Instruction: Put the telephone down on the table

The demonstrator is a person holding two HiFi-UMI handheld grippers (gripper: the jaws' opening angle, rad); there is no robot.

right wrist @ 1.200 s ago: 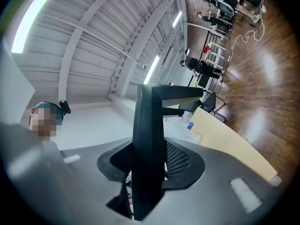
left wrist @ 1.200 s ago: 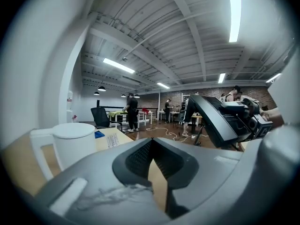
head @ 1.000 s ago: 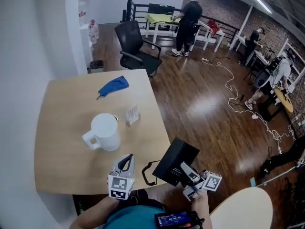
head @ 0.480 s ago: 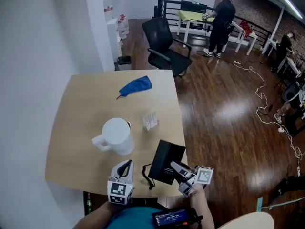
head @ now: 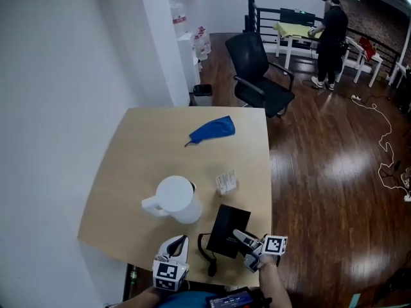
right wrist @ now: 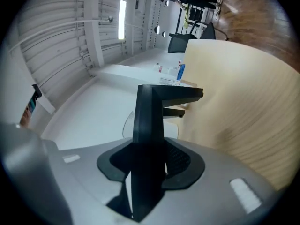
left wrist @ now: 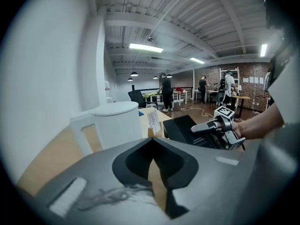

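The black telephone [head: 226,228] is low over the near right part of the wooden table [head: 144,153], its dark cord [head: 207,254] trailing towards the front edge. My right gripper [head: 239,235] is shut on the telephone's near right side. In the right gripper view the telephone [right wrist: 147,121] stands edge-on between the jaws of that gripper [right wrist: 145,172]. Whether the telephone touches the tabletop I cannot tell. My left gripper [head: 182,239] hovers at the front edge, left of the telephone, shut and empty [left wrist: 152,142]. From the left gripper view I see the telephone [left wrist: 183,128] and the right gripper [left wrist: 208,127].
A white jug [head: 178,199] stands just left of the telephone, and a small card stand [head: 226,181] sits behind it. A blue cloth [head: 213,129] lies at the far side. A black office chair [head: 260,76] is beyond the table, with a person [head: 331,24] further back.
My right gripper has carried the telephone down and leftward, from beyond the table's right edge to low over the tabletop. The left gripper has shifted only a little.
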